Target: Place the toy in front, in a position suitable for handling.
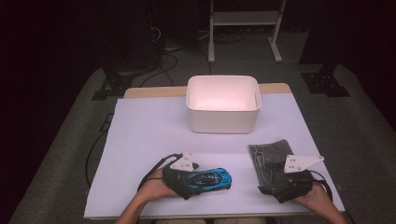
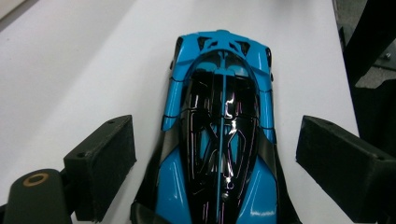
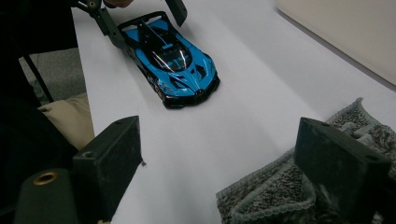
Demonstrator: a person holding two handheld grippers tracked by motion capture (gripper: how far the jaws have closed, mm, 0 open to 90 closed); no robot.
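A blue and black toy car lies on the white table near the front edge, nose pointing right in the high view. My left gripper straddles its rear half, open, with a gap between each pad and the car's sides. From the right gripper view the car sits farther off with the left gripper around its tail. A grey knitted cloth lies at the front right. My right gripper stands open at the cloth's near end, one jaw over it, holding nothing.
A white rectangular bin stands at the back middle of the table. A metal stand's legs and cables are on the dark floor beyond. The person's forearms come in at the front edge.
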